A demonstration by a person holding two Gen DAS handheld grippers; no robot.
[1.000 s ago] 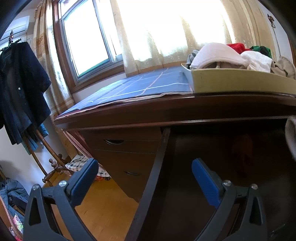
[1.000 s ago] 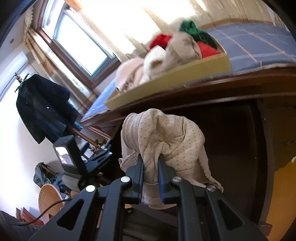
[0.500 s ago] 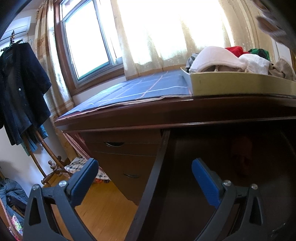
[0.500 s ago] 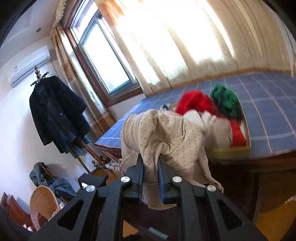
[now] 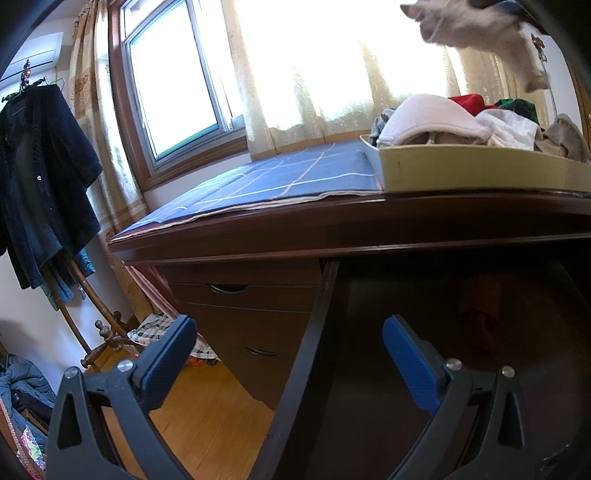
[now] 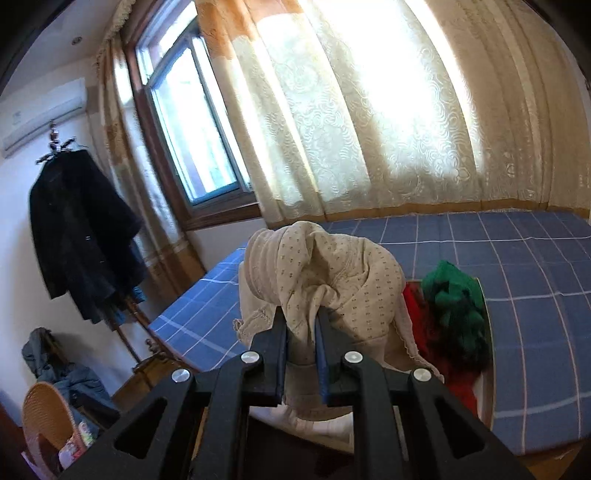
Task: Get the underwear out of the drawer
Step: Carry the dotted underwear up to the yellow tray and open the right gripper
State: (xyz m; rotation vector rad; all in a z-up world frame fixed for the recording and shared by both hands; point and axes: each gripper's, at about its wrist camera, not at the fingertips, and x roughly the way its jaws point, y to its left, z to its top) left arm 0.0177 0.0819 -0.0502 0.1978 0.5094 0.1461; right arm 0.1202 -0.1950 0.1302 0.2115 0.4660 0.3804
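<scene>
My right gripper (image 6: 300,325) is shut on beige dotted underwear (image 6: 332,273) and holds it high above a yellow-green tray (image 5: 480,170) piled with clothes on the desk top. The same underwear (image 5: 480,33) hangs at the top right of the left wrist view. My left gripper (image 5: 288,354) is open and empty, low in front of the open dark wooden drawer (image 5: 325,332). The drawer's inside is dark; a dim reddish item (image 5: 476,314) shows at its back.
A blue checked cloth (image 5: 277,181) covers the desk top. Closed drawers (image 5: 240,306) are to the left. A dark coat (image 5: 37,177) hangs on a rack at the left. Red (image 6: 454,369) and green (image 6: 454,295) garments lie in the tray. A wicker basket (image 6: 48,417) stands on the floor.
My right gripper has risen with the underwear from drawer level to above the tray on the desk. The left gripper has stayed open and nearly still.
</scene>
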